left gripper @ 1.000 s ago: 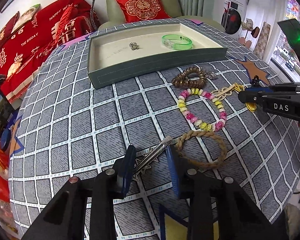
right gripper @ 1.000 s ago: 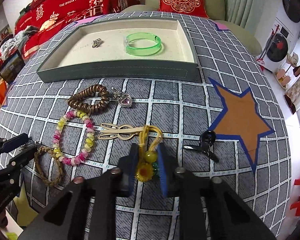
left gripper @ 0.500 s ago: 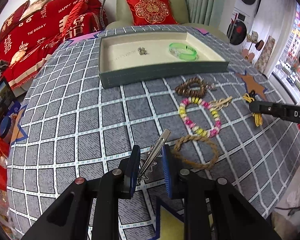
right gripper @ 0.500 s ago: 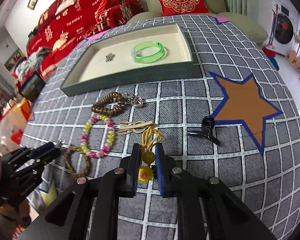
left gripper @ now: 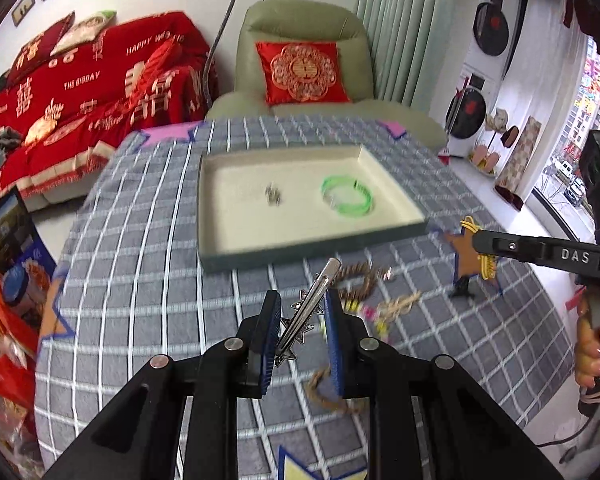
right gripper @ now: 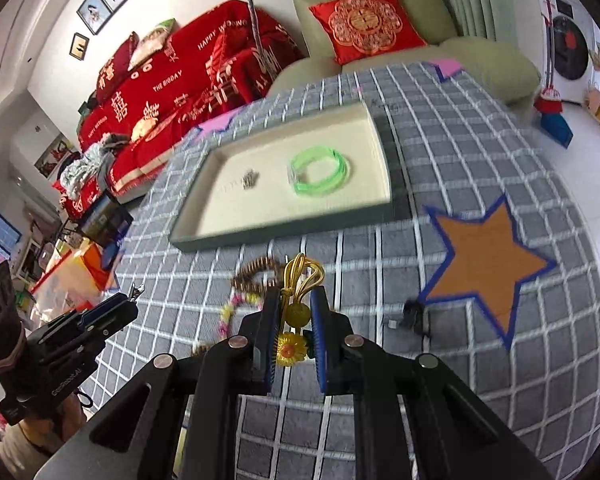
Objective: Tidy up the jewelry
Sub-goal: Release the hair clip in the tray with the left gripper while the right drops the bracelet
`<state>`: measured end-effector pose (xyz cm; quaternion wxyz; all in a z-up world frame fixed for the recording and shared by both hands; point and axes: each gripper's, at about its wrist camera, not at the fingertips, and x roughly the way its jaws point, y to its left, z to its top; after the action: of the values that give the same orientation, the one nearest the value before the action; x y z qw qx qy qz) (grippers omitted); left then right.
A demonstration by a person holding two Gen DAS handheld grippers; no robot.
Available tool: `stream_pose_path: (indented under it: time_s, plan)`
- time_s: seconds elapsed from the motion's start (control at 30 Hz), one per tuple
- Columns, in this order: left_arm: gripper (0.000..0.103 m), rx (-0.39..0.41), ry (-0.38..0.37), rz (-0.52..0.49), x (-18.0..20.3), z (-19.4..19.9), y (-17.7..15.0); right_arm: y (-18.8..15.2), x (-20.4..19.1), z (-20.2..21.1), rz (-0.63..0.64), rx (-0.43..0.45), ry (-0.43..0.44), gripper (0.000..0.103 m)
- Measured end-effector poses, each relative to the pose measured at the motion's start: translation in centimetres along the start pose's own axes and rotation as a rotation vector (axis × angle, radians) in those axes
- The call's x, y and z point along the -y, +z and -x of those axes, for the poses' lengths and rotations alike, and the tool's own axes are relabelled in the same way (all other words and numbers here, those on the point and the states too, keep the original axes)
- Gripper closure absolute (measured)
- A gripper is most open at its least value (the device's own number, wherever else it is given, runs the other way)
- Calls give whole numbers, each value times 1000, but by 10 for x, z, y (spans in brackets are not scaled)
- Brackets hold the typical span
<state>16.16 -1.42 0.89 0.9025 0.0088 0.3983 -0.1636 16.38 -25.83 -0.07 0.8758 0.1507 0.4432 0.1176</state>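
My left gripper (left gripper: 301, 312) is shut on a silver star hair clip (left gripper: 310, 300) and holds it above the table. My right gripper (right gripper: 295, 312) is shut on a yellow cord charm with a bead and sunflower (right gripper: 296, 312), also lifted; it shows in the left wrist view (left gripper: 486, 264). Ahead lies the grey tray (left gripper: 300, 254) (right gripper: 284, 236) holding a green bangle (left gripper: 346, 199) (right gripper: 320, 172) and a small silver piece (left gripper: 273, 195) (right gripper: 251, 180).
On the checked cloth lie a brown coil bracelet (left gripper: 358, 280) (right gripper: 256, 272), a pink and yellow bead bracelet (right gripper: 230, 312), a braided rope bracelet (left gripper: 320, 384), a wooden clip (left gripper: 400, 304) and a black clip (right gripper: 414, 316). An orange star patch (right gripper: 484, 256) is at the right.
Both grippers have lifted off the table with their pieces and moved toward the tray. The view is blurred by the motion.
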Motion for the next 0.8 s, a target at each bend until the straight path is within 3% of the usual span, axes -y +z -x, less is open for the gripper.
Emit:
stream_pose_path:
  time_s: [0.37, 0.53, 0.8]
  plan:
    - [70, 33, 23, 54, -9, -32, 59, 71, -6, -13, 23, 28, 4, 87]
    - [70, 27, 47, 72, -17, -60, 82, 99, -8, -38, 23, 23, 7, 87]
    - [70, -29, 107, 76, -24, -120, 93, 123, -10, -92, 31, -10, -6, 87]
